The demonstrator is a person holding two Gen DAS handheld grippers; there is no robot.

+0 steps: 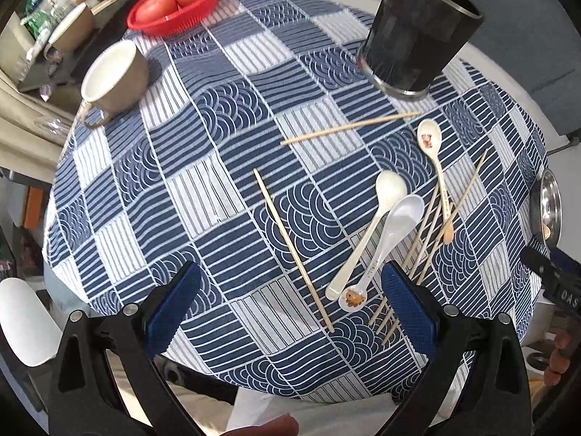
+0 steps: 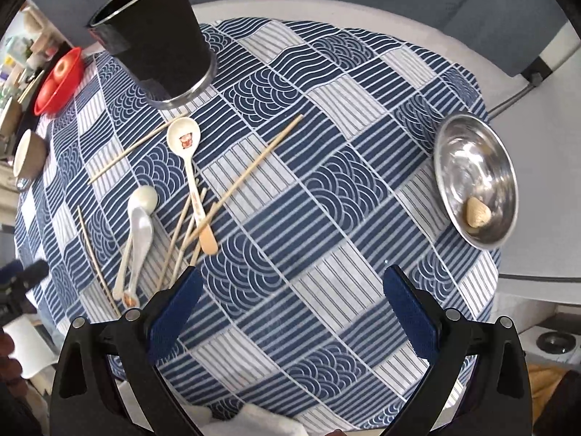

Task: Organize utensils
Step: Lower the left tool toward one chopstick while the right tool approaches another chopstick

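Note:
Three pale spoons lie among several wooden chopsticks on the blue patterned tablecloth (image 1: 232, 181): a cream spoon (image 1: 366, 232), a white spoon (image 1: 385, 247) with a crab print on its handle, and a printed spoon (image 1: 434, 156). One chopstick (image 1: 294, 250) lies alone, another chopstick (image 1: 348, 129) lies near the black holder cup (image 1: 417, 29). My left gripper (image 1: 290, 309) is open above the near edge, just before the spoons. In the right wrist view the spoons (image 2: 139, 225) and chopsticks (image 2: 247, 176) sit to the left of my open right gripper (image 2: 290, 309); the black holder cup (image 2: 156, 32) stands beyond.
A red basket (image 1: 174, 3) with two apples and a beige mug (image 1: 112, 76) stand at the far left. A steel dish (image 2: 475, 178) holding a small pale item sits at the table's right edge. The other gripper (image 1: 552, 283) shows at the right border.

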